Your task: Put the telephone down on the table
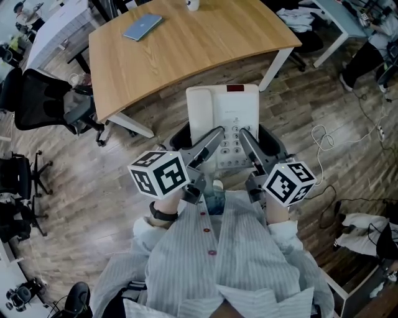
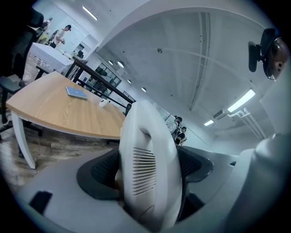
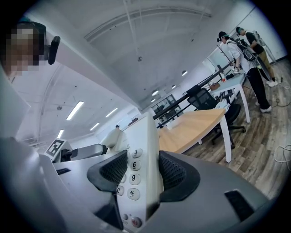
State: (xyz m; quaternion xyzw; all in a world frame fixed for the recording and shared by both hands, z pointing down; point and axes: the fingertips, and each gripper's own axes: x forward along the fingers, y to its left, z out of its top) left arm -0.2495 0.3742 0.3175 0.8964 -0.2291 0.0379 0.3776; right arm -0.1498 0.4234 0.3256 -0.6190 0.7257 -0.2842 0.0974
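A white desk telephone (image 1: 224, 121) with a handset on its left and a keypad on its right hangs in the air in front of me, short of the wooden table (image 1: 186, 46). My left gripper (image 1: 202, 152) is shut on its left near edge; the left gripper view shows the pads clamped on the telephone's (image 2: 148, 168) slotted side. My right gripper (image 1: 249, 152) is shut on the right near edge, its pads gripping the telephone (image 3: 141, 175) by the number keys.
A blue notebook (image 1: 142, 27) and a white cup (image 1: 192, 4) lie on the table. A black office chair (image 1: 46, 99) stands at the table's left end. Cables (image 1: 323, 140) trail on the wood floor to the right. People stand at far desks (image 3: 245, 50).
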